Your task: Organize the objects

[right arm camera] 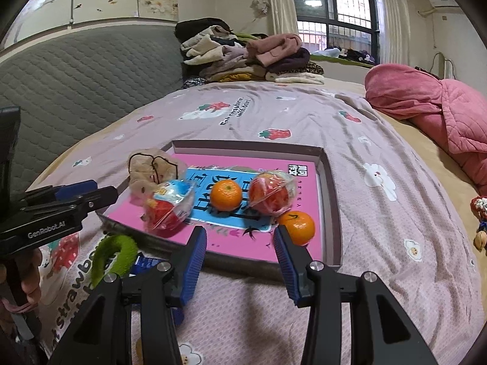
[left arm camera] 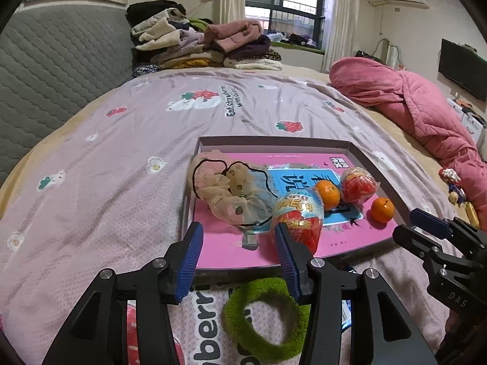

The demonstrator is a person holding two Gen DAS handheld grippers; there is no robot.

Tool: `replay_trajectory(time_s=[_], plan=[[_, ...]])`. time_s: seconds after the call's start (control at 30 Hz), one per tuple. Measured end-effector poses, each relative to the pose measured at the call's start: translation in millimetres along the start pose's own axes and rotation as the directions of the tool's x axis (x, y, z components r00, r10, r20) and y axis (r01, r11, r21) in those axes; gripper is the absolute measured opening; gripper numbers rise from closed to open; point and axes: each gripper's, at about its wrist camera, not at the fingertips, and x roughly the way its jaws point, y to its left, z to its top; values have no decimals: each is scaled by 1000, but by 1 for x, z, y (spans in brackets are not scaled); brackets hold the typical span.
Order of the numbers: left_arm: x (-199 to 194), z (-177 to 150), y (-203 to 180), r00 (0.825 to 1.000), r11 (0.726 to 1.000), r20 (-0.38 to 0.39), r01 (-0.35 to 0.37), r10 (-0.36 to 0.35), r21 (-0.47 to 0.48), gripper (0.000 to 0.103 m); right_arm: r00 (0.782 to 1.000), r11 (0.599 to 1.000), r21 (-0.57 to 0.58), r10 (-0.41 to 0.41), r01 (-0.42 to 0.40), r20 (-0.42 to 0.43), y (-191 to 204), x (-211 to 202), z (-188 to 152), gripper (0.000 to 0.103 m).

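Observation:
A shallow box tray (left arm camera: 274, 140) (right arm camera: 330, 213) lined with a pink book lies on the bed. In it sit beige scrunchies (left arm camera: 226, 190) (right arm camera: 146, 168), a red toy egg (left arm camera: 296, 217) (right arm camera: 169, 210), a red wrapped packet (left arm camera: 357, 184) (right arm camera: 269, 193) and two oranges (left arm camera: 327, 194) (left arm camera: 382, 210) (right arm camera: 226, 194) (right arm camera: 296, 226). A green fuzzy hair ring (left arm camera: 261, 313) (right arm camera: 114, 255) lies on the sheet in front of the tray. My left gripper (left arm camera: 239, 243) hovers open above the ring, with nothing between its fingers. My right gripper (right arm camera: 240, 240) is open at the tray's near edge, also with nothing in it.
A pile of folded clothes (left arm camera: 204, 42) sits at the head of the bed by the grey headboard (left arm camera: 61, 70). A pink quilt (left arm camera: 411, 103) lies bunched on the right. A small toy figure (left arm camera: 453, 182) rests near it. A blue item (right arm camera: 146, 263) lies beside the green ring.

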Motion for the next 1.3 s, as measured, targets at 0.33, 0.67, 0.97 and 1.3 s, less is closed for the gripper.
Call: replay_trajectory(time_s=[0.33, 0.67, 0.97, 1.3], plan=[[-4, -6, 1, 1000, 1000, -2, -3, 3, 14, 50, 1000, 999, -35, 26, -26, -14, 13, -2, -5, 47], [-7, -9, 1, 1000, 1000, -11, 4, -4, 22, 50, 999, 997, -59, 46, -47, -17, 20, -3, -9, 47], [-10, -13, -2, 1000, 1000, -19, 8, -7, 30, 50, 998, 996, -68, 57, -58, -19, 24, -4, -12, 48], [-11, -21, -5, 999, 998, -33, 6, -4, 56, 50, 996, 992, -88, 82, -86, -45, 33, -7, -22, 53]])
